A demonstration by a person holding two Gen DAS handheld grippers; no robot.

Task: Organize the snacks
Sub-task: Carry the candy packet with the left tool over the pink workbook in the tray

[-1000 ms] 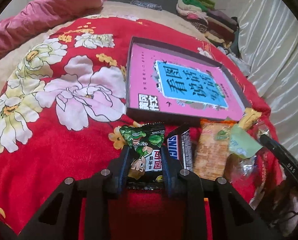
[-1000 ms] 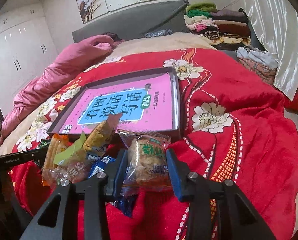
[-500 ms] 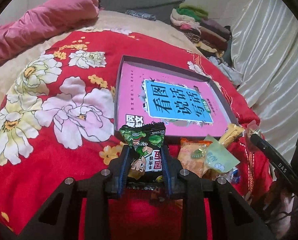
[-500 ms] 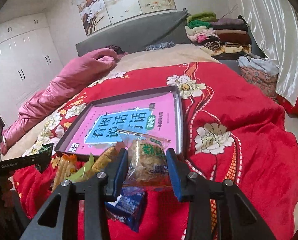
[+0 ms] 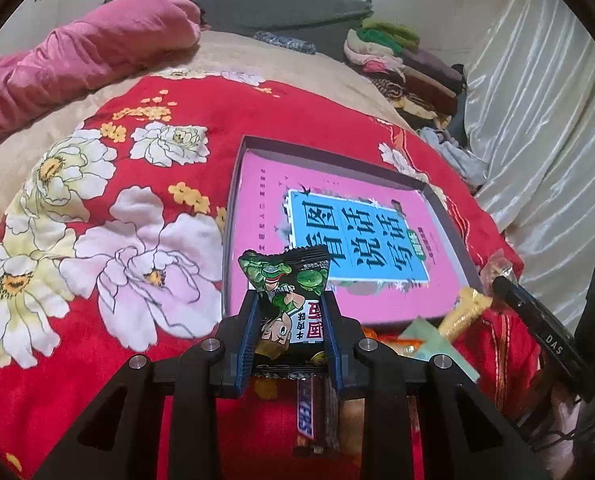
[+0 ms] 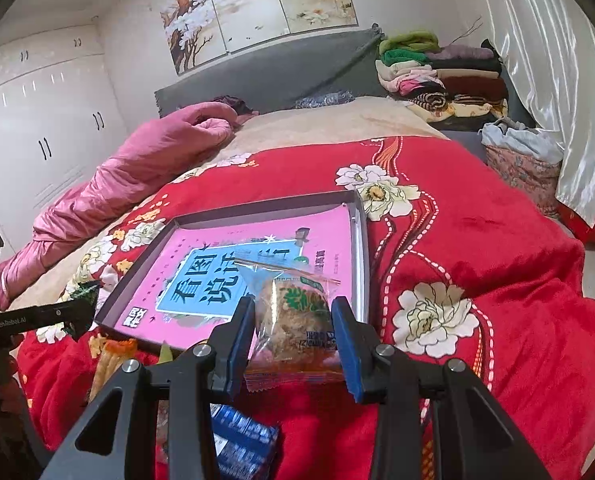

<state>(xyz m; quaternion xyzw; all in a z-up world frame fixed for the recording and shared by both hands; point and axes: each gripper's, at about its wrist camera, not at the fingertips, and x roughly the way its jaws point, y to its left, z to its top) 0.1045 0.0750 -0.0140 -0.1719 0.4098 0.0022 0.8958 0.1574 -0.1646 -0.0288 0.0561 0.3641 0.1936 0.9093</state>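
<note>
left tool (image 5: 288,322): clamped on green packet (image 5: 287,300) | right tool (image 6: 293,330): clamped on clear cake packet (image 6: 295,320) | both above tray (image 6: 359,240) edge, on bed (image 6: 497,240)

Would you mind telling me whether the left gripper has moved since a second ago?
Yes. The left gripper, shut on the green snack packet, has lifted off the snack pile toward the tray, whose near edge it now overlaps.
</note>
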